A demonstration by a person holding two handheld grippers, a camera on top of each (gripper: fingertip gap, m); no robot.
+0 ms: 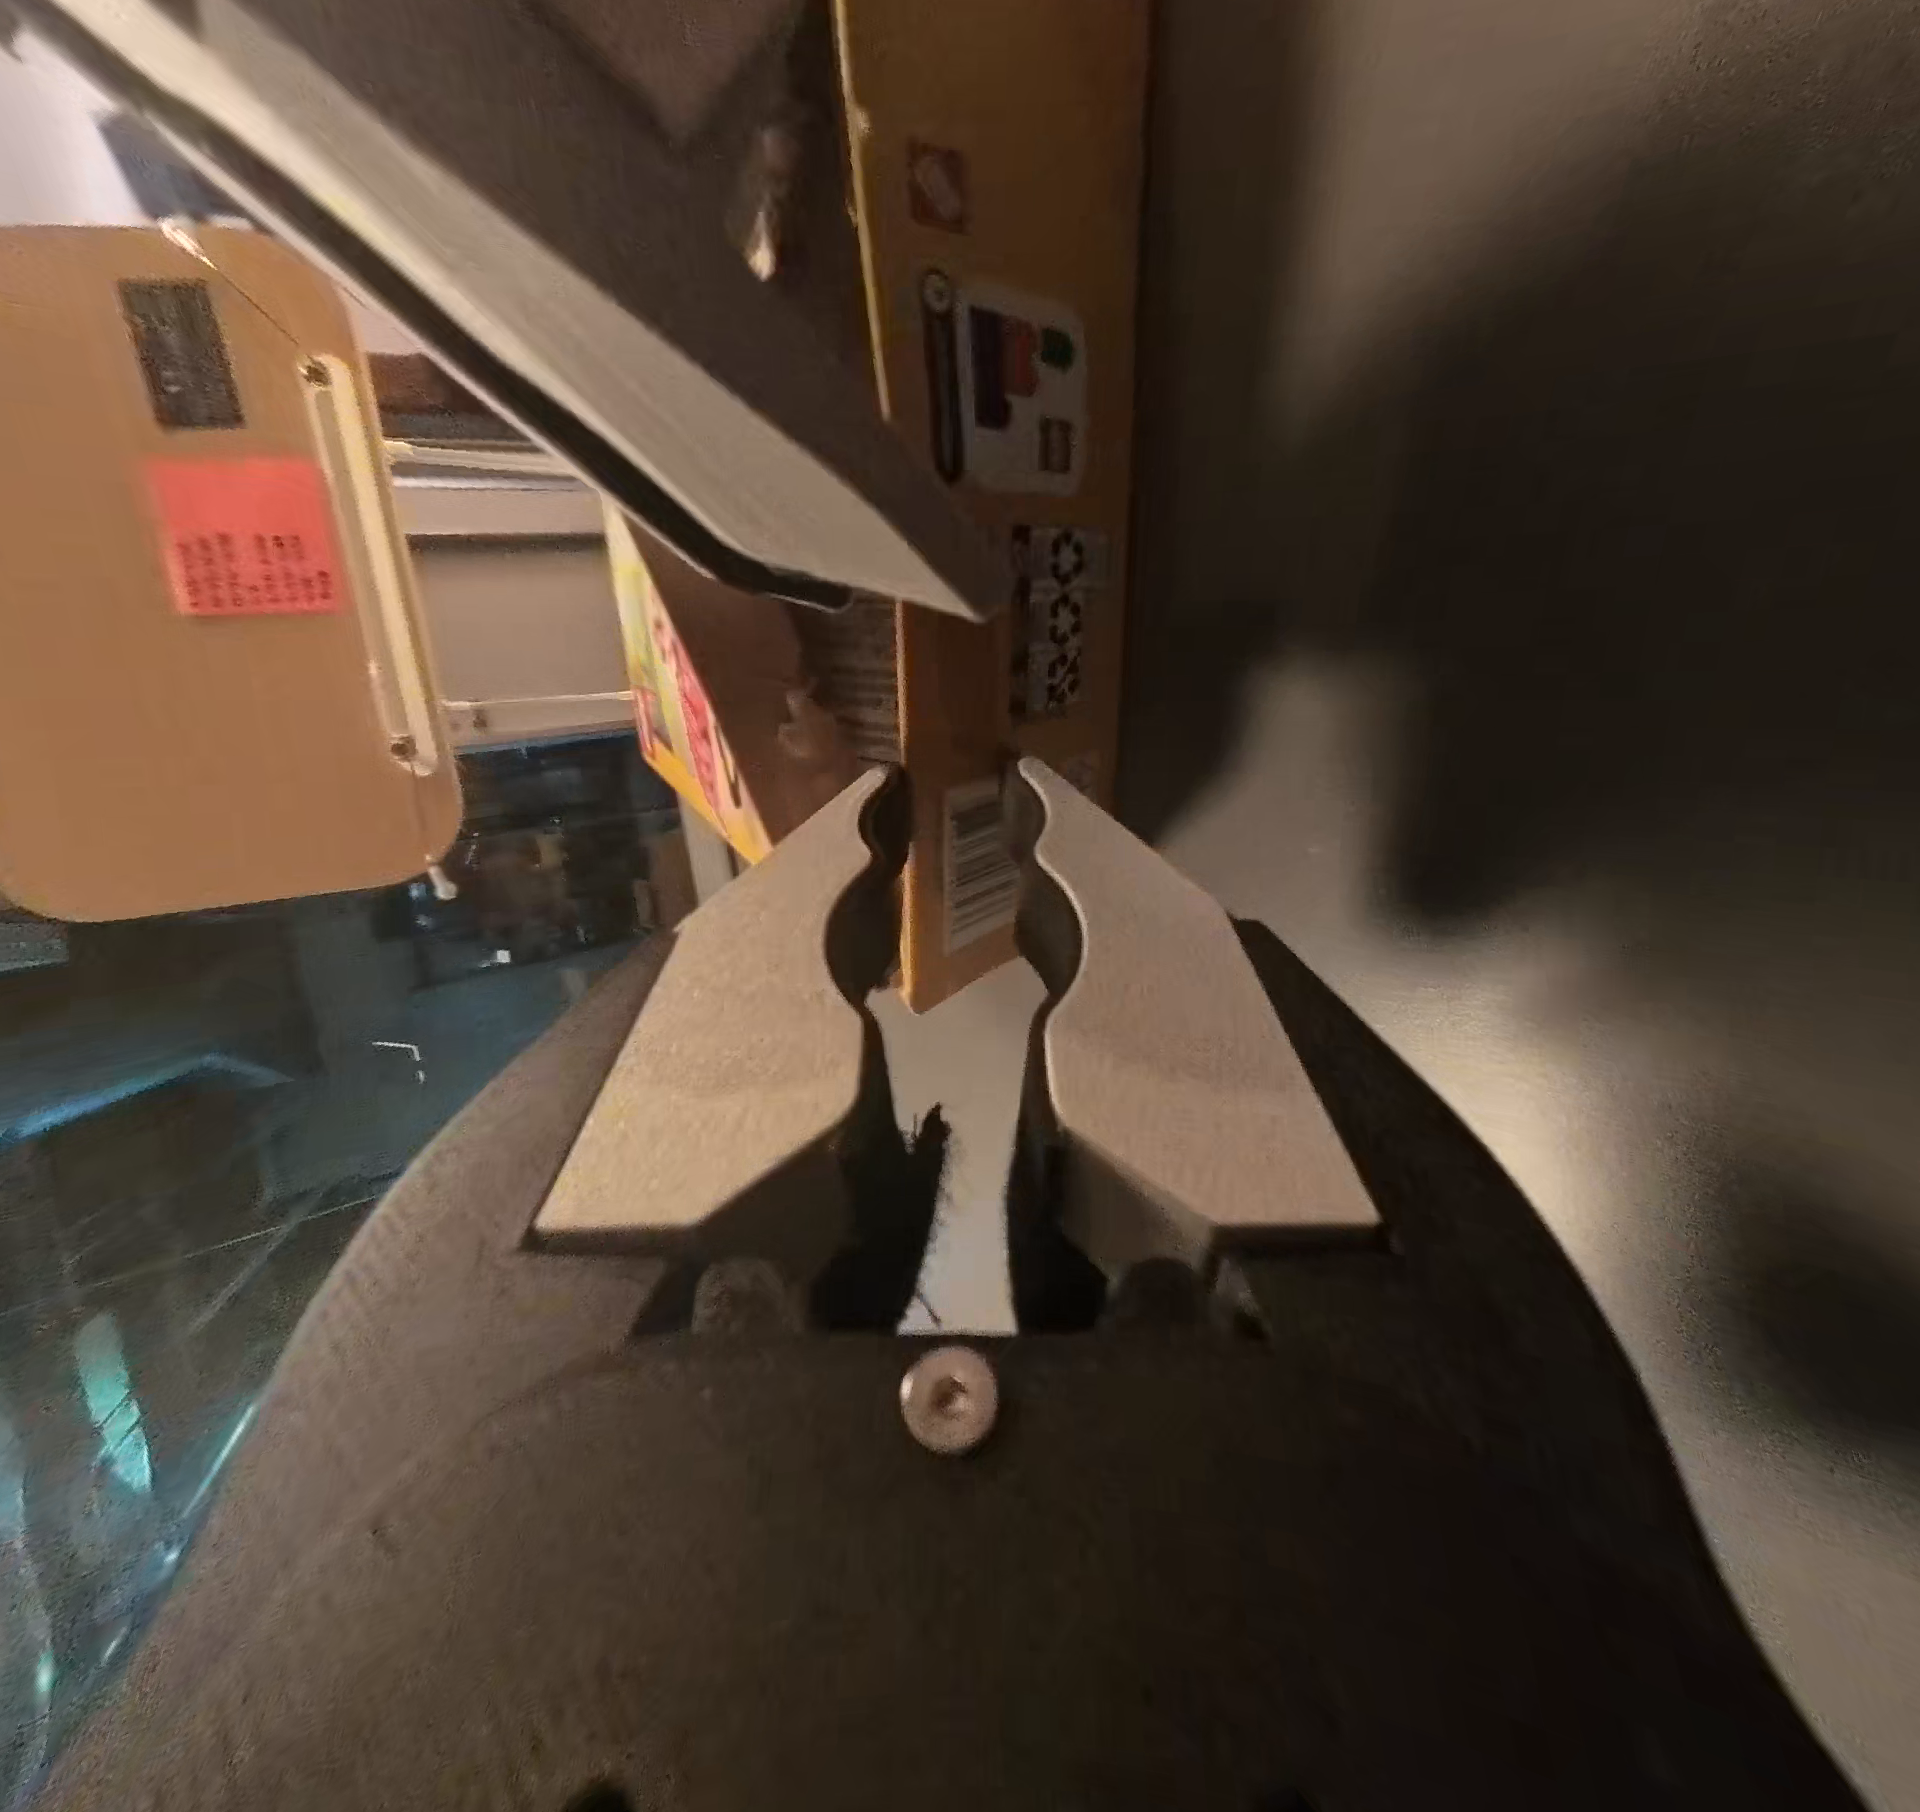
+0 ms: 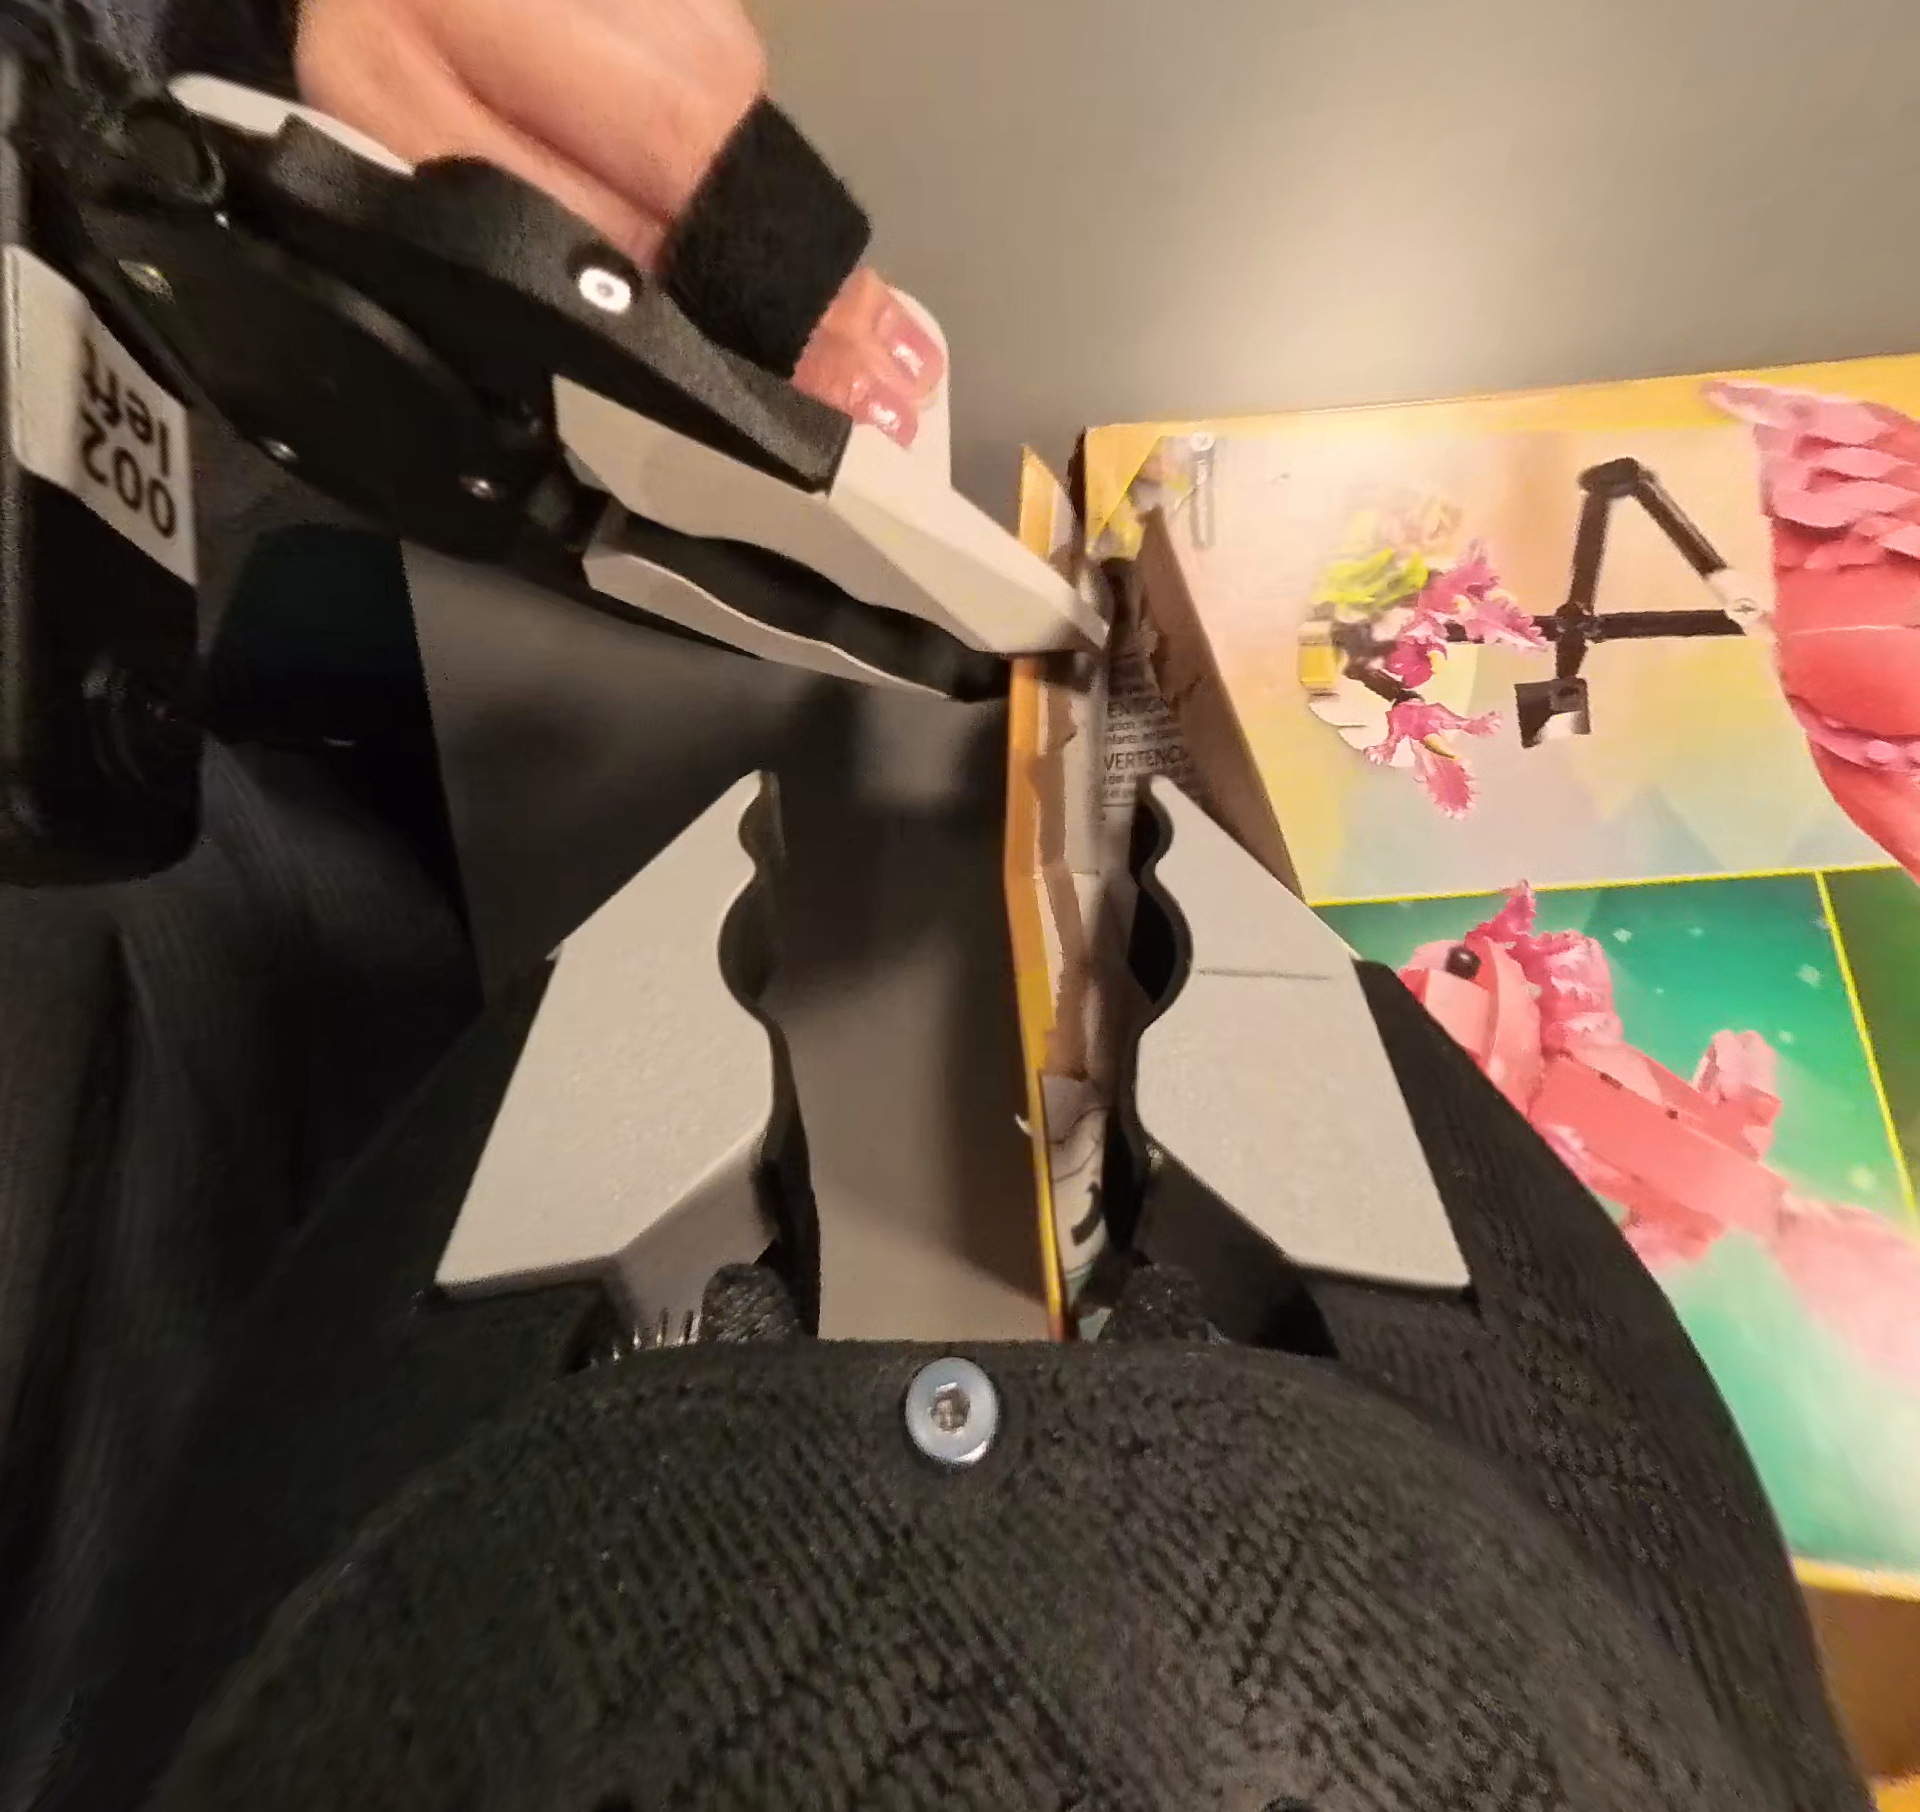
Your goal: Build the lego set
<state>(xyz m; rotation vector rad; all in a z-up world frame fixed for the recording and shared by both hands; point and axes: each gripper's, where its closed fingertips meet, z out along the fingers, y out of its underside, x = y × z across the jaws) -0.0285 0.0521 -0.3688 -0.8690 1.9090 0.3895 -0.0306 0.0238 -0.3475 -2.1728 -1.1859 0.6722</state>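
Gripping the yellow flap [image 2: 1023,827] at the box's [image 2: 1558,723] open end, the left gripper [image 2: 1039,656] is seen at ten o'clock, pads pressed on it. At centre, the right gripper [image 2: 956,796] is spread wide around that flap, its far fingertip [image 2: 1164,796] inside the box opening.

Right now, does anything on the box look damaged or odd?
Yes. The end flap of the yellow cardboard box is torn open with a ragged brown edge, and a printed bag shows inside. The left gripper pinches that flap.
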